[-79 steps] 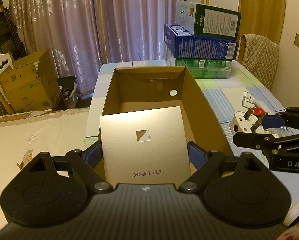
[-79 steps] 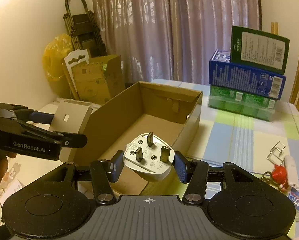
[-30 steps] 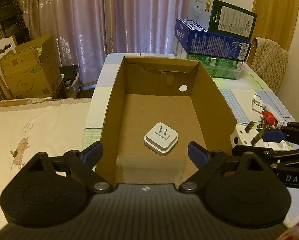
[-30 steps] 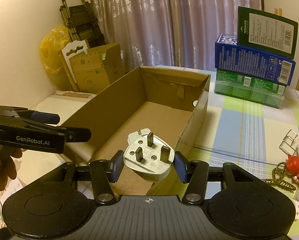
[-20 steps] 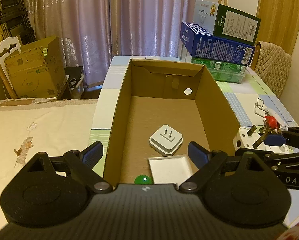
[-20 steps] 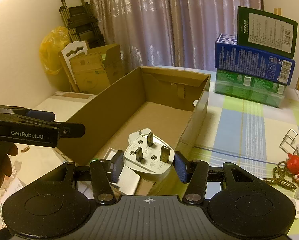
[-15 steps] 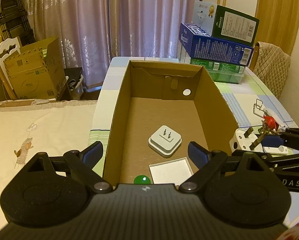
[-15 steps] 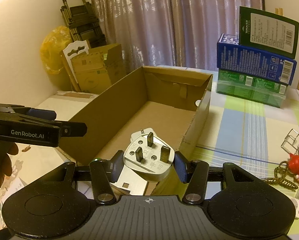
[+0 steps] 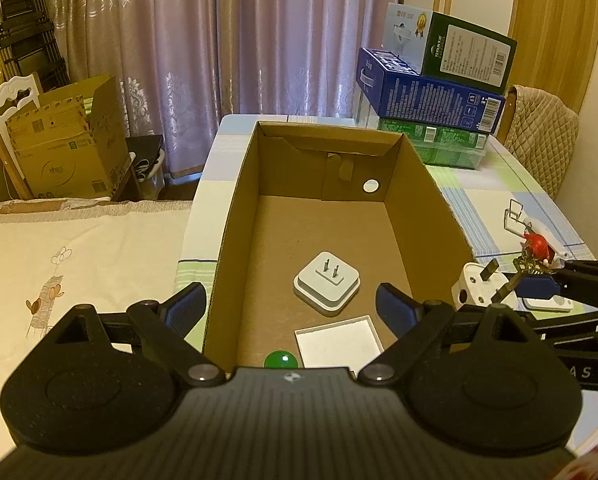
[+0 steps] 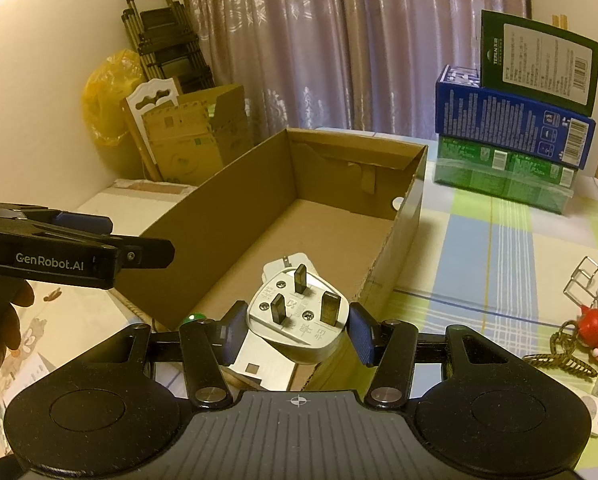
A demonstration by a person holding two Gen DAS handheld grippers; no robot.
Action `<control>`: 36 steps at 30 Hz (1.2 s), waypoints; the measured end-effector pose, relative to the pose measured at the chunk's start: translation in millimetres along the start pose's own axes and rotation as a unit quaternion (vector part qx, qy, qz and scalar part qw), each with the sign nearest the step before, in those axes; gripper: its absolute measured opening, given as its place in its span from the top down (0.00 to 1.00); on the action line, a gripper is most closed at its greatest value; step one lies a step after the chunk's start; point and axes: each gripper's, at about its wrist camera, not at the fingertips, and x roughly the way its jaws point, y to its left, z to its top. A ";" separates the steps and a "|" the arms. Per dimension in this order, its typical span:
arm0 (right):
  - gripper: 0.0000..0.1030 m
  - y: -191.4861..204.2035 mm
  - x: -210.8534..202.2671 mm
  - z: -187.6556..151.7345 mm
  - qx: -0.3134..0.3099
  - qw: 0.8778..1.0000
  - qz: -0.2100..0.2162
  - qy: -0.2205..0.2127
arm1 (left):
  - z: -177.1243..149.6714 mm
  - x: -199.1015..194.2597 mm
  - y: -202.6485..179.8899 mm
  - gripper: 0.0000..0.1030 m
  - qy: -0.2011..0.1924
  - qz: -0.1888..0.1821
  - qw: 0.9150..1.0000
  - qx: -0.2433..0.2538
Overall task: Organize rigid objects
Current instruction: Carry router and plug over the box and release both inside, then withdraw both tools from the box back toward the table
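Left wrist view takes in mauve patterned curtains [image 9: 227, 60] behind a bench covered by a green-and-blue checked cloth [image 9: 495, 188], with stacked retail cartons [image 9: 431, 108] at its far end. On the bench sits an open brown cardboard box [image 9: 235, 216] holding a white two-pin adapter [image 9: 326, 288], a flat white square lid [image 9: 338, 341] and a small green ball [image 9: 281, 359]. Left tongs [image 9: 291, 310] gape wide, holding nothing, over the box's near end. Right tongs [image 10: 295, 330] clamp a white three-pin plug [image 10: 299, 318] above the box's near right corner.
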 end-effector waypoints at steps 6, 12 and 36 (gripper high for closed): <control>0.51 -0.7 -1.5 0.4 -0.001 1.000 0.006 -0.009 | -2.2 2.0 -0.4 0.13 0.001 0.000 1.000 -0.001; 0.51 -4.5 -9.6 0.0 0.006 1.000 0.000 -0.017 | -5.2 0.3 0.1 0.13 0.001 0.000 1.000 -0.005; 0.49 -52.1 -103.1 -31.3 0.041 0.996 -0.052 -0.055 | -5.5 -54.1 -62.1 0.13 -0.029 -0.023 0.999 -0.007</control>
